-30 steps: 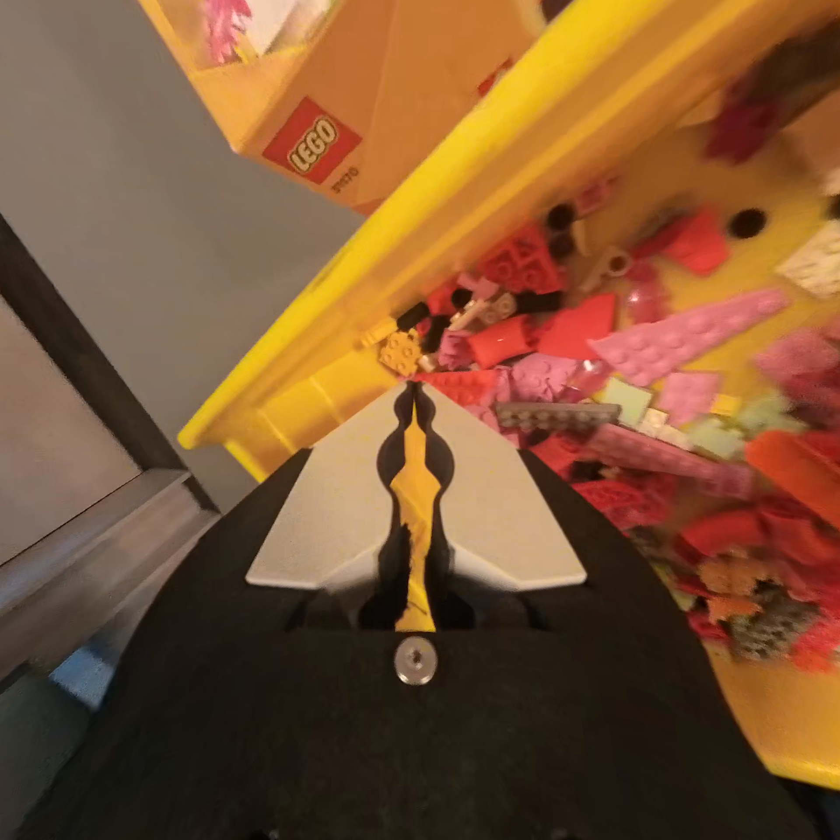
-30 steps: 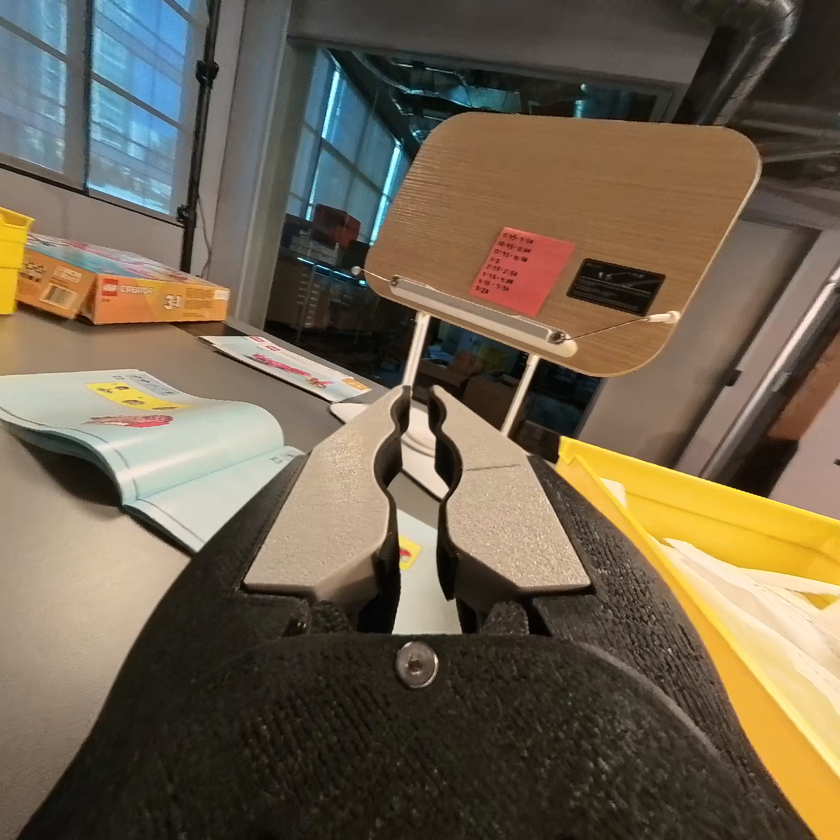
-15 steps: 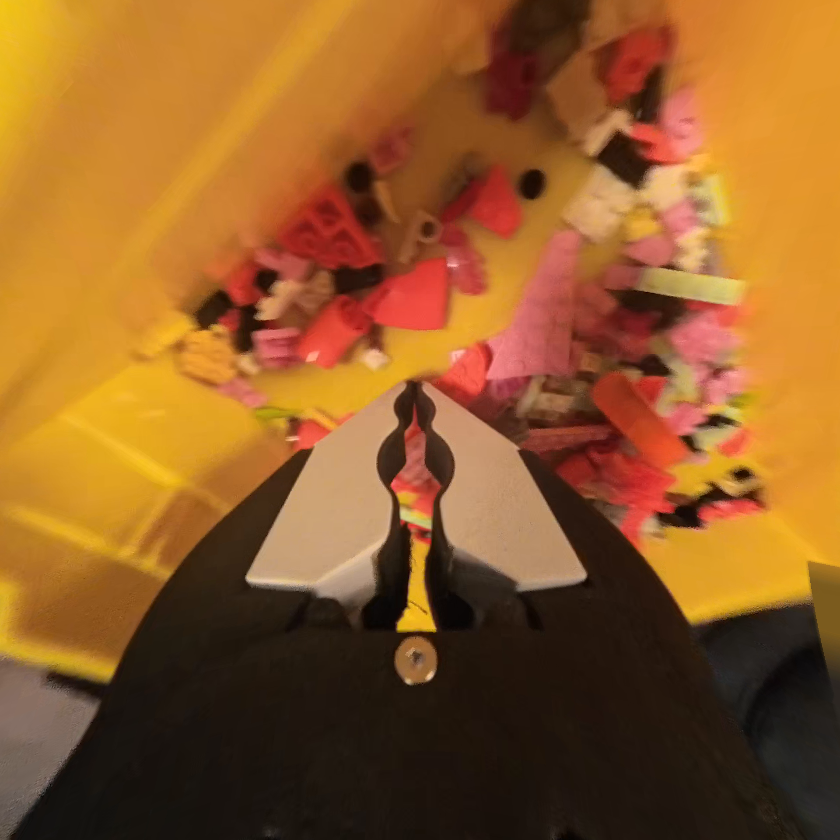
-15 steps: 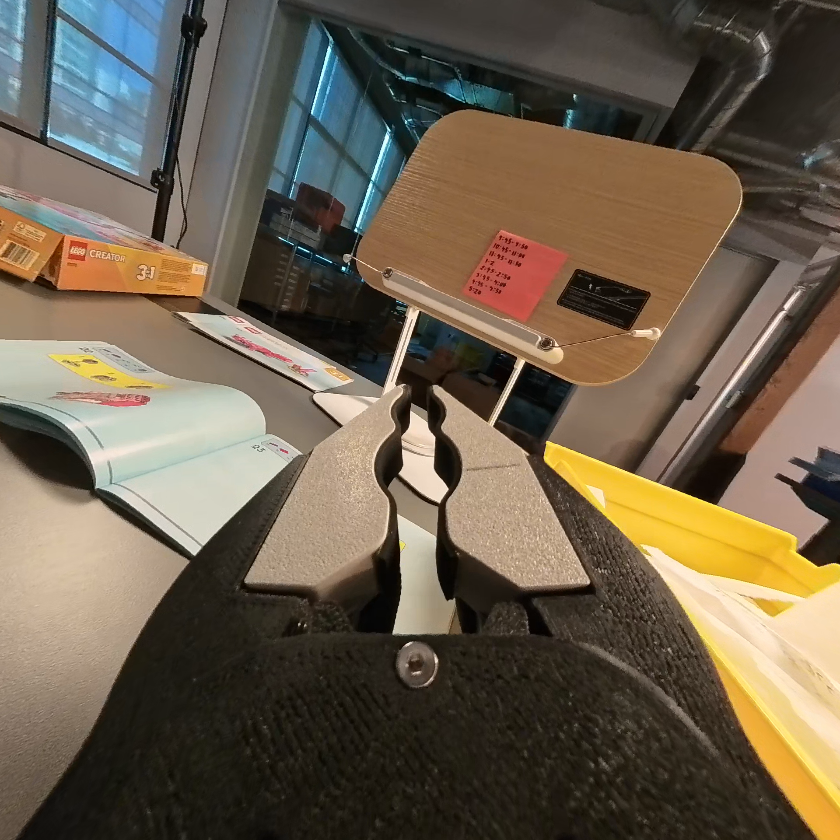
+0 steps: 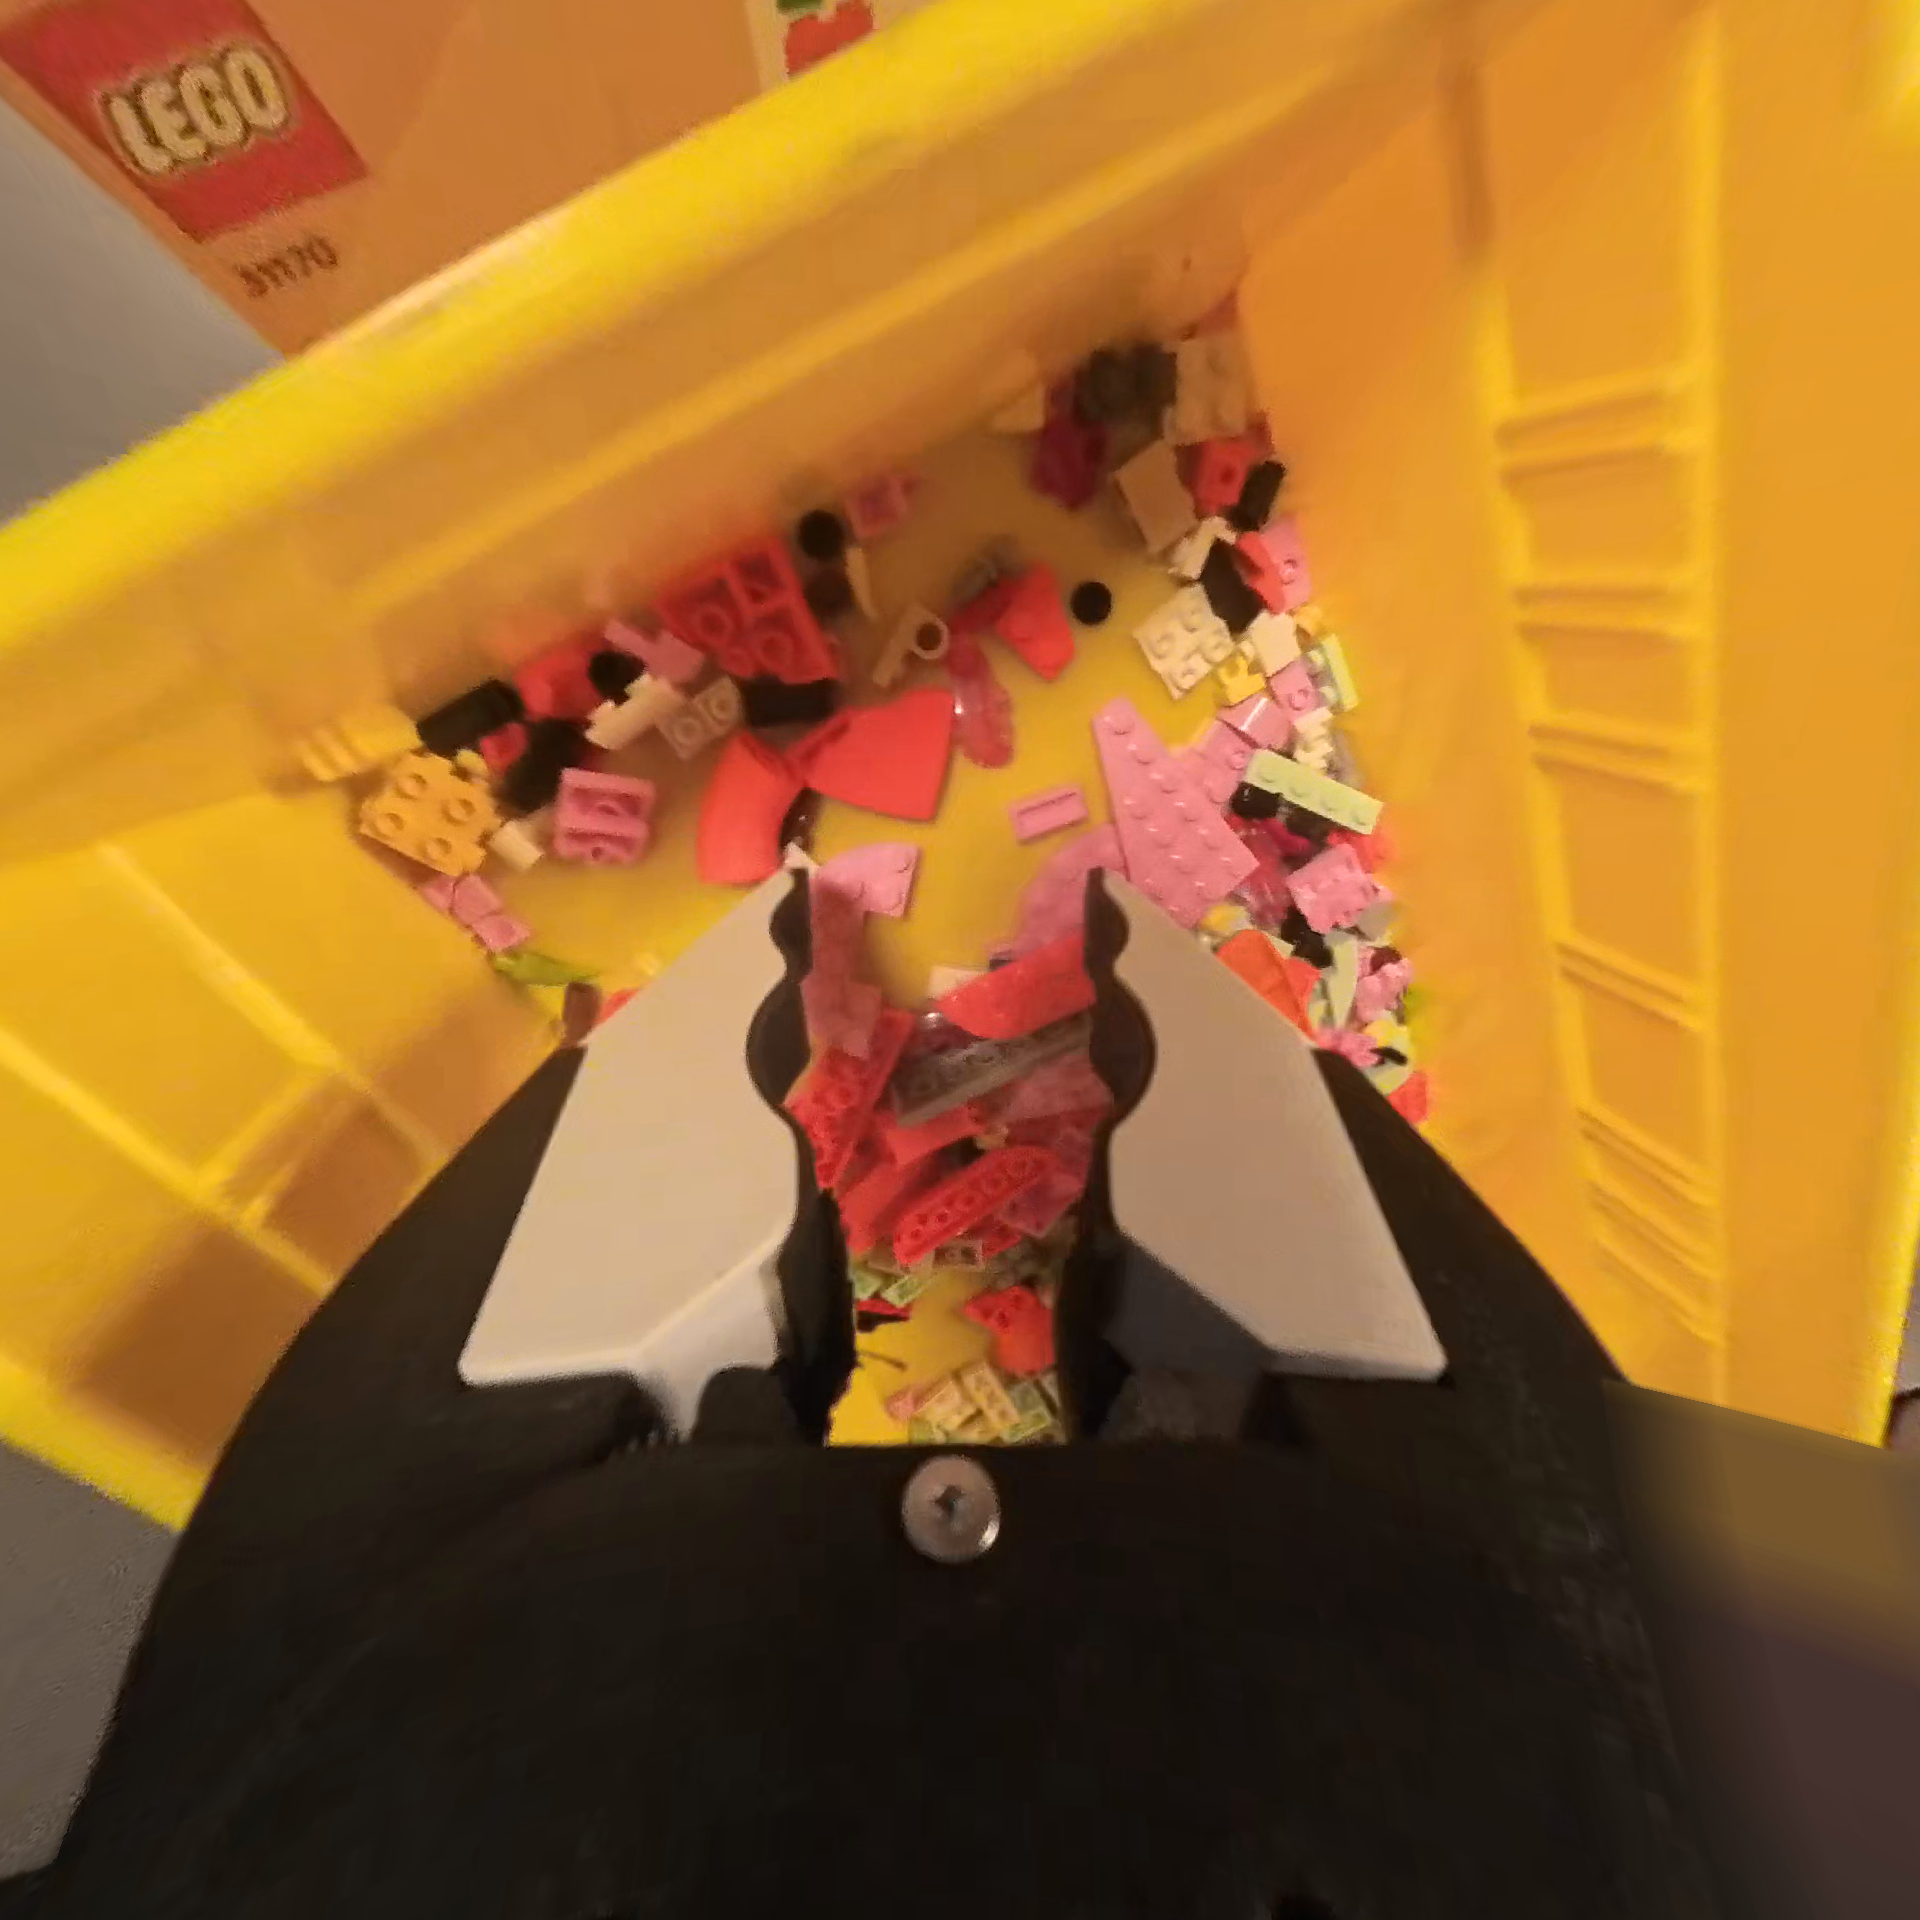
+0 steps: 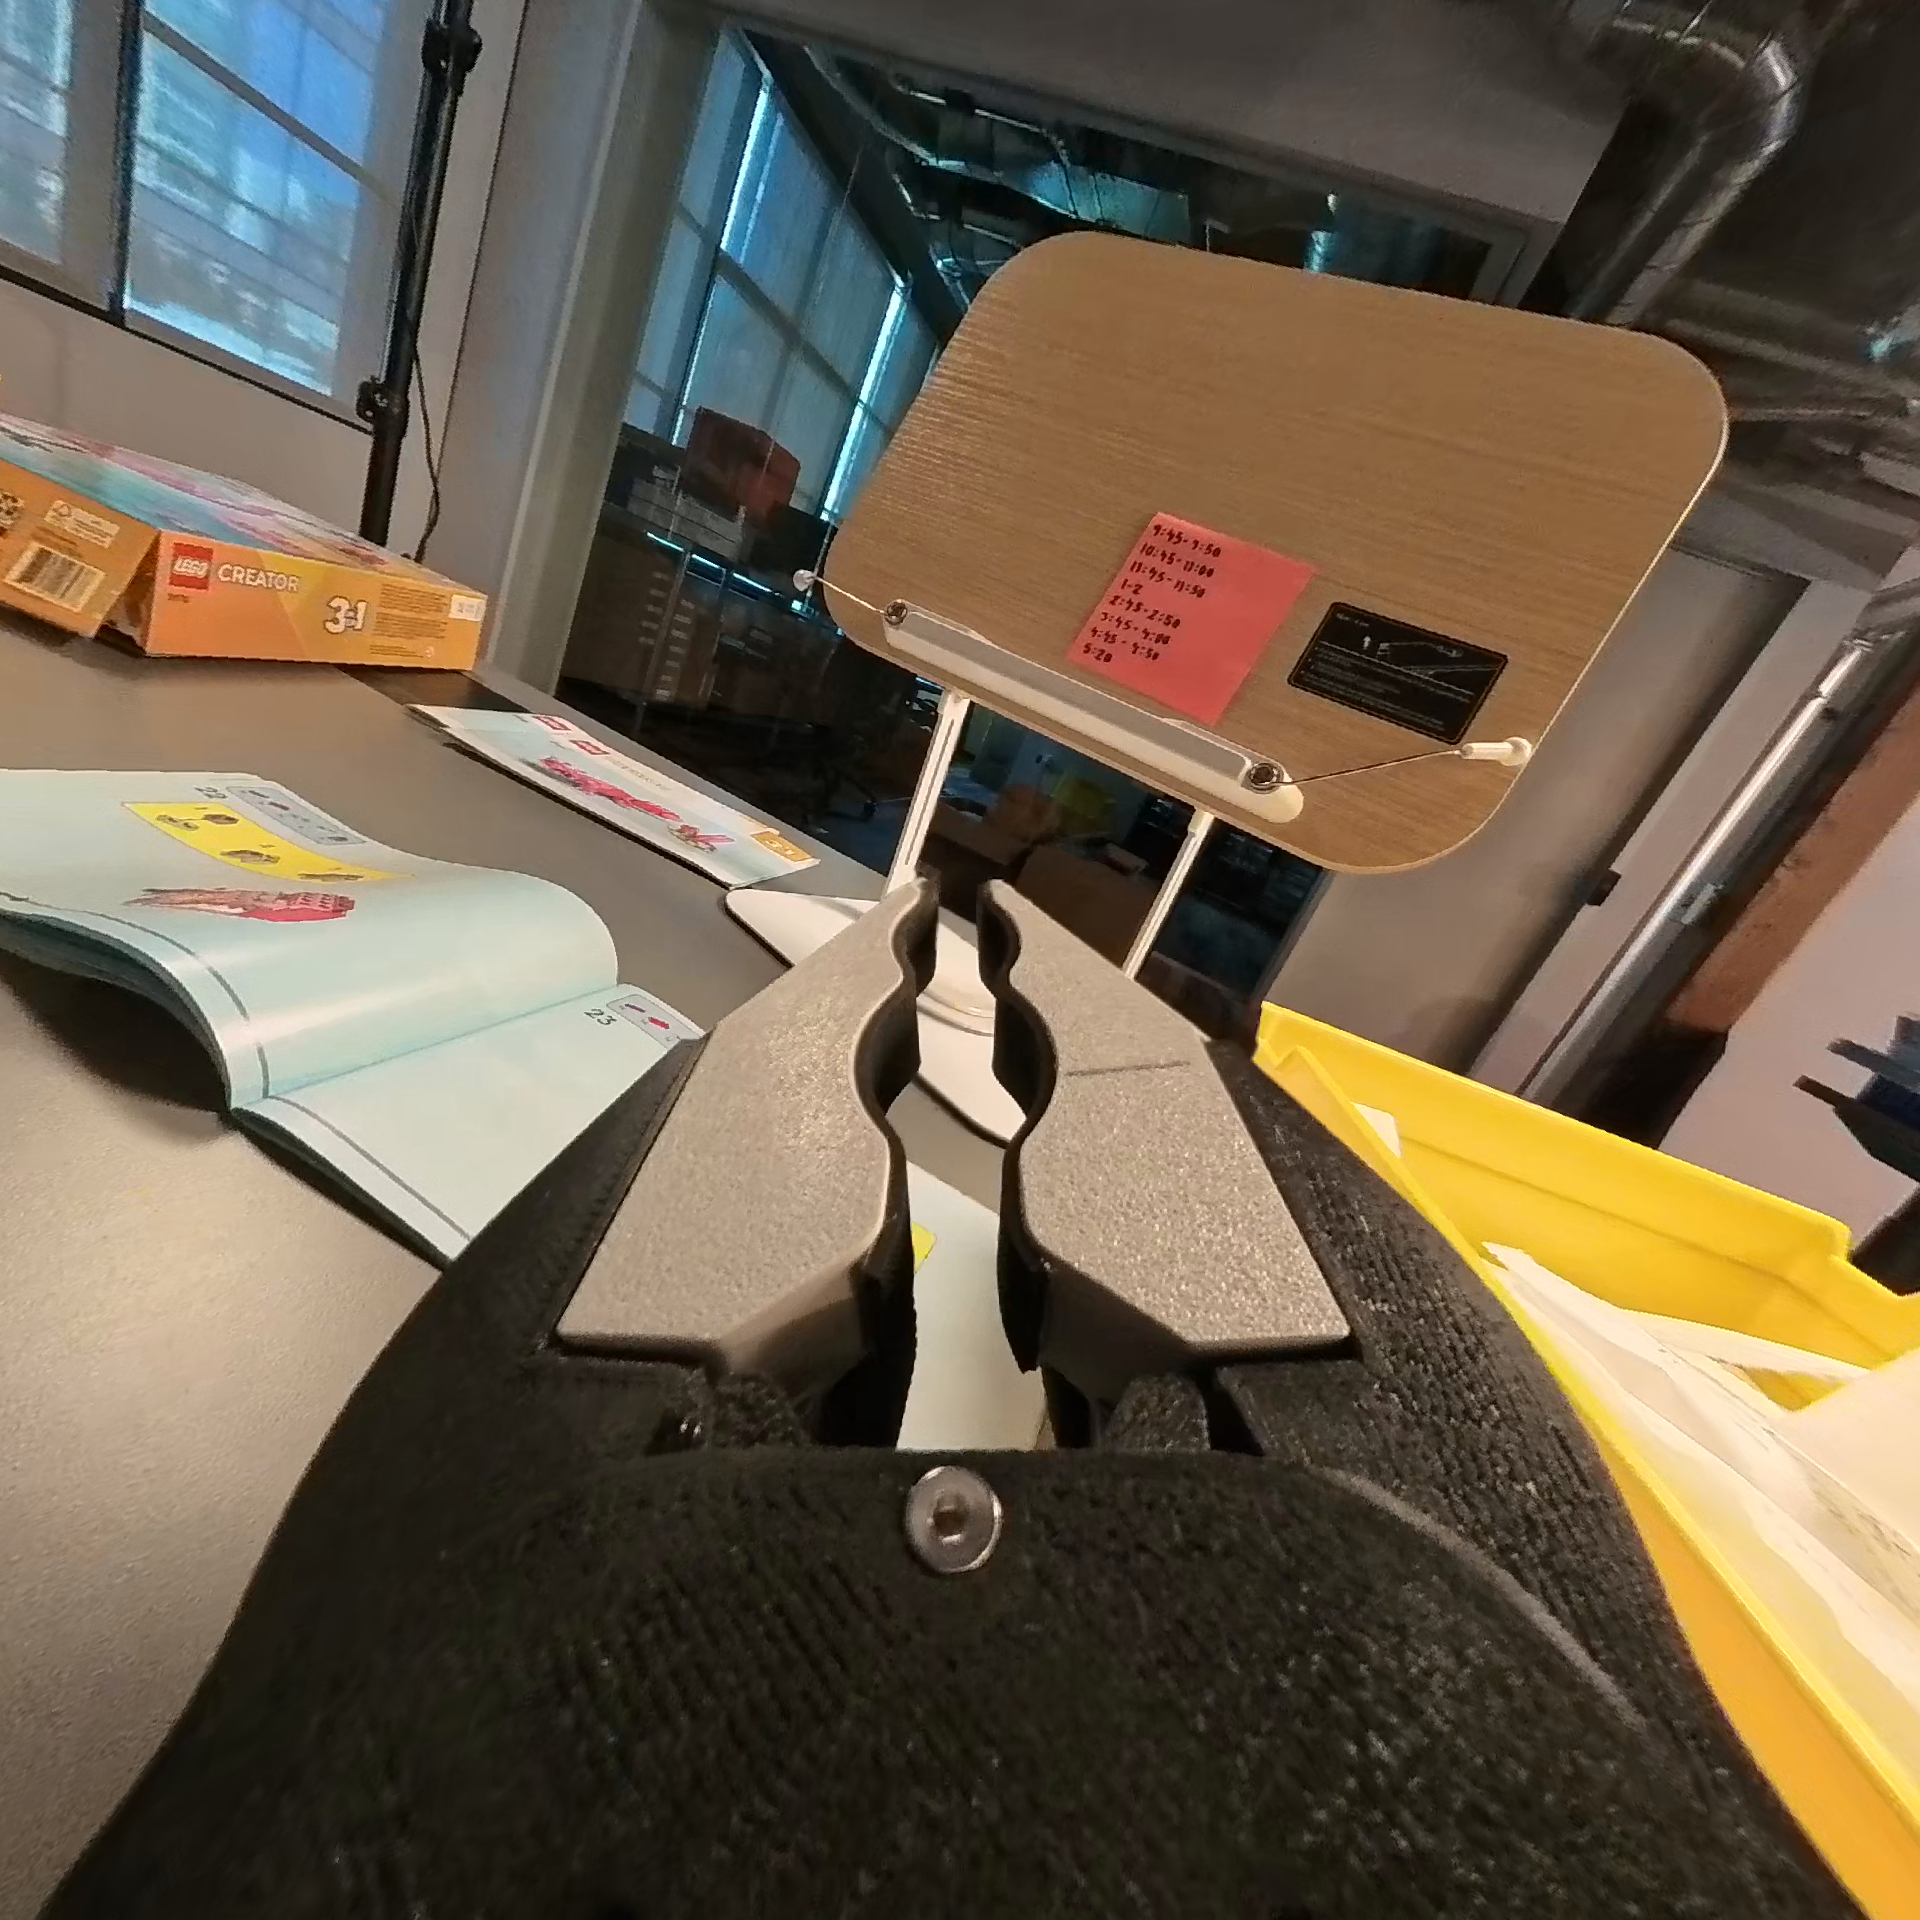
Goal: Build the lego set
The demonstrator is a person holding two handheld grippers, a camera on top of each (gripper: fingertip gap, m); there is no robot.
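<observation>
I read this as an office or studio workspace, industrial in finish. Exposed metal ducting (image 6: 1704, 135) runs along the ceiling; tall gridded windows (image 6: 239, 197) and glass partitions (image 6: 790, 343) look through to shelving beyond. A dark worktable (image 6: 156, 1299) carries an open instruction booklet (image 6: 343, 966), an orange toy-brick box (image 6: 312, 613), and a wooden book stand (image 6: 1299, 540) with a pink sticky note (image 6: 1184, 613). A yellow bin (image 5: 727, 343) holds loose toy bricks (image 5: 1174, 821).
</observation>
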